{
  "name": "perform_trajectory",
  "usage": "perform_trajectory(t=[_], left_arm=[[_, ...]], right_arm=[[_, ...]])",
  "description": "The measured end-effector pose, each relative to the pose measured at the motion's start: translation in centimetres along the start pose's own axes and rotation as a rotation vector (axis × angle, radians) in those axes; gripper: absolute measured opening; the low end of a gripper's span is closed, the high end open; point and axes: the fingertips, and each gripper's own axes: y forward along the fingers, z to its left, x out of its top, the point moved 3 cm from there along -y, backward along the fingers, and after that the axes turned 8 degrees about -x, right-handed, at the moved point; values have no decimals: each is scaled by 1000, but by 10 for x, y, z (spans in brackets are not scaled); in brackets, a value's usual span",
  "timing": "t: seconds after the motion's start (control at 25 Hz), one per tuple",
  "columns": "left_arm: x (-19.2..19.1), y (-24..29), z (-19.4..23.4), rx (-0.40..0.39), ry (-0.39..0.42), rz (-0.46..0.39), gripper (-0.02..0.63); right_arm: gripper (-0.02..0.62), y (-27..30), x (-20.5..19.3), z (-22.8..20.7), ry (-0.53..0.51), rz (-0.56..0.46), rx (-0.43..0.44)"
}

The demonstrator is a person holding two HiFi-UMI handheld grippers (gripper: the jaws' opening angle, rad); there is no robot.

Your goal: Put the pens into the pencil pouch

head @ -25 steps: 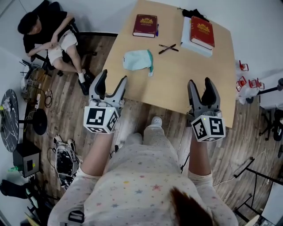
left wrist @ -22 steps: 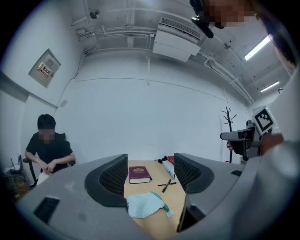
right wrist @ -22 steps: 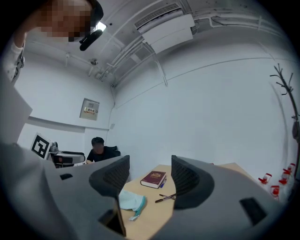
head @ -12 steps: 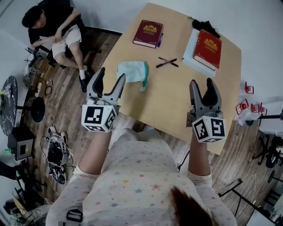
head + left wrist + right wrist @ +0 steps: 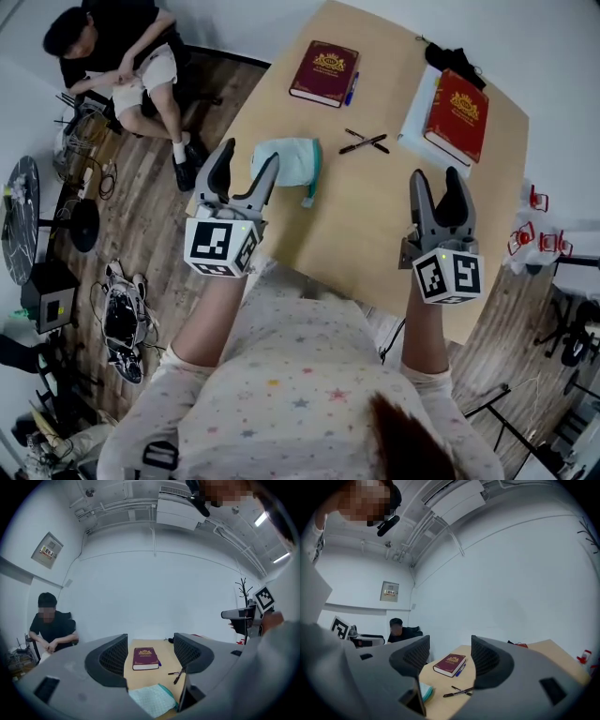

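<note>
Both grippers have come forward over the worktop (image 5: 375, 225). The left gripper (image 5: 248, 157) has closed on the pouch (image 5: 292, 161), now just beside it at 3 o'clock. The right gripper (image 5: 437, 176) has neared the pens (image 5: 367, 142), now at its 10 o'clock.

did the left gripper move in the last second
Yes, the left gripper has come forward over the table edge, closer to the pencil pouch.
</note>
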Motion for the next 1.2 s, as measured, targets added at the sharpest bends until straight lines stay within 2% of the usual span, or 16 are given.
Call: perform_trajectory(t=[0.36,0.6,0.84,1.2], left_arm=[[-9,57,46,-71,-4,14,281],[-14,81,61,-138,-10,19,281],[-30,89,57,-161,-27,55,281],[-45,90,43,-133,-52,86,281]], right_arm=[[255,49,-2,4,-1,-16,-76],[248,69,-18,14,8,19,-109],[245,77,-33,19,11,58,-95],[241,83,-51,13,6,120,-23]])
